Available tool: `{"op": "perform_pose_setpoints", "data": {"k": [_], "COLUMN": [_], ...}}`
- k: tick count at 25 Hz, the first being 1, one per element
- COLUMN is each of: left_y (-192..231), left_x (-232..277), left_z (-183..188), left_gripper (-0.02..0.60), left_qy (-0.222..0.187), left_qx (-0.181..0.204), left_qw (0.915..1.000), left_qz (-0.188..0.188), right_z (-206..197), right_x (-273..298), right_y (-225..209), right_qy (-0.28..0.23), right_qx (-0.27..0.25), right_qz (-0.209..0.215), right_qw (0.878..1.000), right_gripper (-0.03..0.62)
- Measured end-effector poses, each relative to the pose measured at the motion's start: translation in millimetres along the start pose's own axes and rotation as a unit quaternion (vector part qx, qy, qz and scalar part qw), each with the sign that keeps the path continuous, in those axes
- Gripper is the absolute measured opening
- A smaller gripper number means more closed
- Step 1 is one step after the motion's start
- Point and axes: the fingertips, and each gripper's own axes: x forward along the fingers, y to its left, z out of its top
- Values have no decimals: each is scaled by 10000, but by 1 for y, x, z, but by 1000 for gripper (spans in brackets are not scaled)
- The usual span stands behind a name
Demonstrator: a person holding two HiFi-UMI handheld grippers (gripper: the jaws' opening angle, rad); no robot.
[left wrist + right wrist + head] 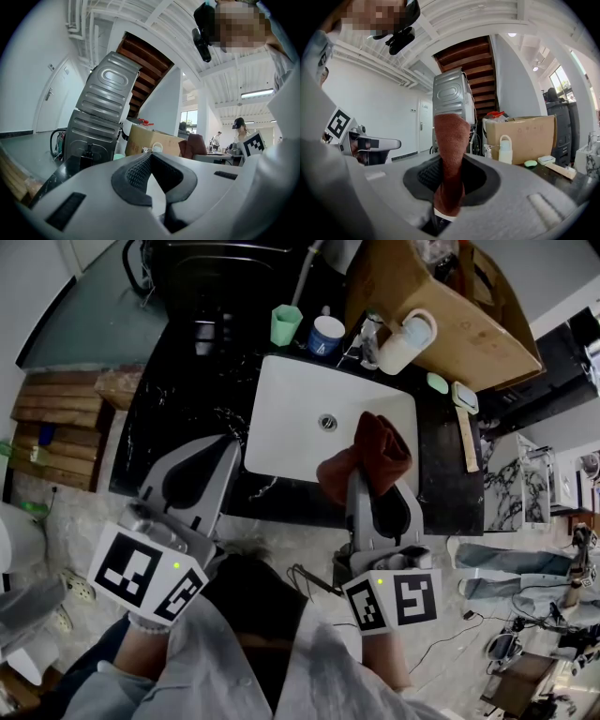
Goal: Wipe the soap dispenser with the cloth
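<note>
My right claw (364, 486) pinches the soft red cloth (377, 451), which flops above the sink (281, 423). My left claw (217, 454) is closed on nothing. The white soap dispenser (409, 341) stands behind the sink on the worktop (178, 409). It looks light and slippery; I'd steady its fat body.
</note>
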Motion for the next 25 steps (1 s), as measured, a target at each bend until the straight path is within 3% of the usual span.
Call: {"op": "perform_pose_setpoints", "data": {"k": [25], "left_y": [-2], "left_x": [0], "left_z": [1], "left_gripper": [3], "left_qy": [-14], "left_qx": [-1], "left_qw": [10000], "left_qz": [3], "right_z": [-3], "right_x": [0], "right_y": [-1], "right_qy": [88], "right_qx": [-26], "right_qz": [12], "right_qw": [10000], "right_gripper": [78]}}
